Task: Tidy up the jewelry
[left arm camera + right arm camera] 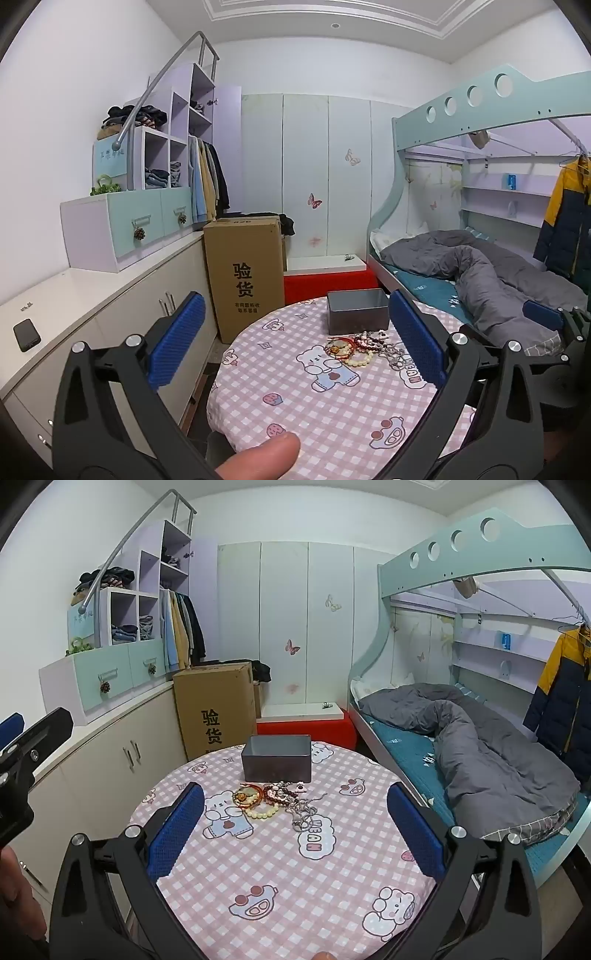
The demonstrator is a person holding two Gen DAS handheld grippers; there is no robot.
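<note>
My left gripper (297, 345) and right gripper (295, 825) both stand wide apart, holding nothing. The tangled heap of bead bracelets and silver chains (277, 799) lies mid-frame on the round table's pink checked cloth (295, 878), just in front of the open grey metal tin (277, 764). In the right wrist view the heap sits centred ahead between my fingers; in the left view it lies right of centre, against the right blue pad. I judge the right hand better lined up.

"验货" on cardboard box (243, 273); "MEAN" on tablecloth (317, 836)
</note>
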